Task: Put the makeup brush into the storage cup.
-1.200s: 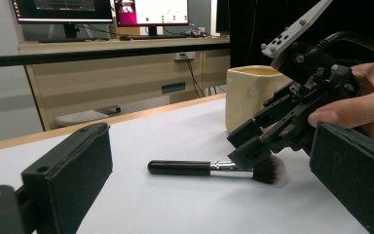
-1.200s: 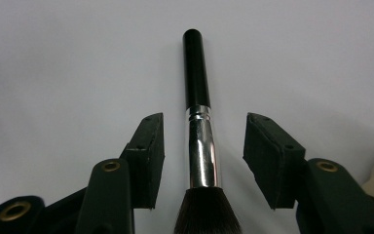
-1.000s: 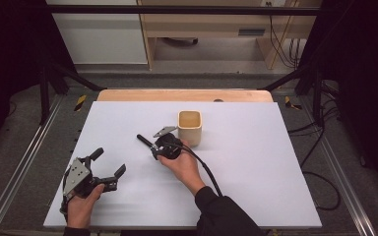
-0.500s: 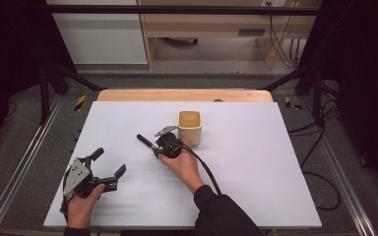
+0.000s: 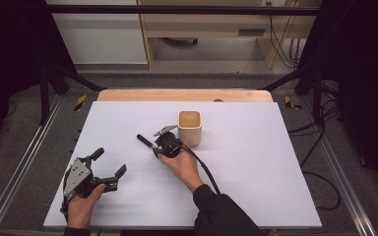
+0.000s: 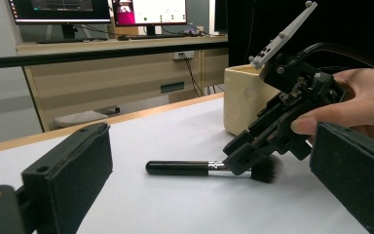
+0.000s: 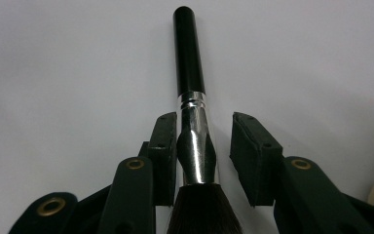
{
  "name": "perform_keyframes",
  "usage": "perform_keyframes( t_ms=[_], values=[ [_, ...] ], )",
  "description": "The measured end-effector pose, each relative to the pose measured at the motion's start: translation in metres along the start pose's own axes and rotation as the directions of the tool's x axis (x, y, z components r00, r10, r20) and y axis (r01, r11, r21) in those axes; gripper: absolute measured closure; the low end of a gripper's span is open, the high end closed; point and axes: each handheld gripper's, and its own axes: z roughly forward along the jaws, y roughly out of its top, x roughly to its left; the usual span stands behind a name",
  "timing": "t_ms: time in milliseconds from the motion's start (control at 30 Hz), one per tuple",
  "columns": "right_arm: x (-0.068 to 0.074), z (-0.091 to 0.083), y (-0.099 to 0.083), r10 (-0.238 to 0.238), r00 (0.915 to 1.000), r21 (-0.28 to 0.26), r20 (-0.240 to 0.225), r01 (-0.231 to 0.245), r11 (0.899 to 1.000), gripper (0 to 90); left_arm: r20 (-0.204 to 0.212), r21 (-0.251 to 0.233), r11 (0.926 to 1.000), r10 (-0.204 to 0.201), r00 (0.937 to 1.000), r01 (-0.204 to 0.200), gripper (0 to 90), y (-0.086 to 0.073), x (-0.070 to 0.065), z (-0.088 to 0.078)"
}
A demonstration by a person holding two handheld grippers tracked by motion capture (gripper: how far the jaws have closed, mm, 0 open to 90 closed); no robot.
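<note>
Seemingly right tool (image 7: 198,161) astride brush (image 7: 191,97), closing.

Both grippers are black, the left gripper (image 5: 109,169) topped by a grey three-cornered plate with screws; brass eyelets dot the right gripper (image 7: 197,146), cable trailing toward 5 o'clock past a dark sleeve (image 5: 221,216).

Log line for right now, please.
right gripper: closing around black-handled makeup brush, right pad still apart | left gripper: open | brush flat on table
</note>
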Motion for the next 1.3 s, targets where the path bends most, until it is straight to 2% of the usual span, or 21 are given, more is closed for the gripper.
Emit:
perform_keyframes(
  t_ms=[500,667,1000,1300],
  values=[
    [-0.0023,0.0031,-0.0007,0.018,0.9998,0.03,0.009,-0.018,0.999,63.7,0.003,0.005,1.0,0.006,1.0,-0.006,1.6,0.0002,-0.001,0.0005],
    [-0.0022,0.0042,-0.0013,0.008,0.9999,0.035,0.011,-0.008,0.999,64.5,0.004,0.005,1.0,0.007,1.0,-0.007,1.6,0.0003,-0.0013,0.0006],
    [-0.0014,0.0042,-0.0011,0.022,0.9996,0.051,0.02,-0.023,0.998,69.7,0.003,0.005,1.0,0.007,1.0,-0.007,1.6,0.0003,-0.0011,0.0005],
    [-0.0045,0.0016,-0.0008,0.009,0.9996,0.055,0.028,-0.011,0.998,70.8,0.002,0.004,1.0,0.008,1.0,-0.008,1.6,0.0005,-0.0009,0.0003]
  ],
)
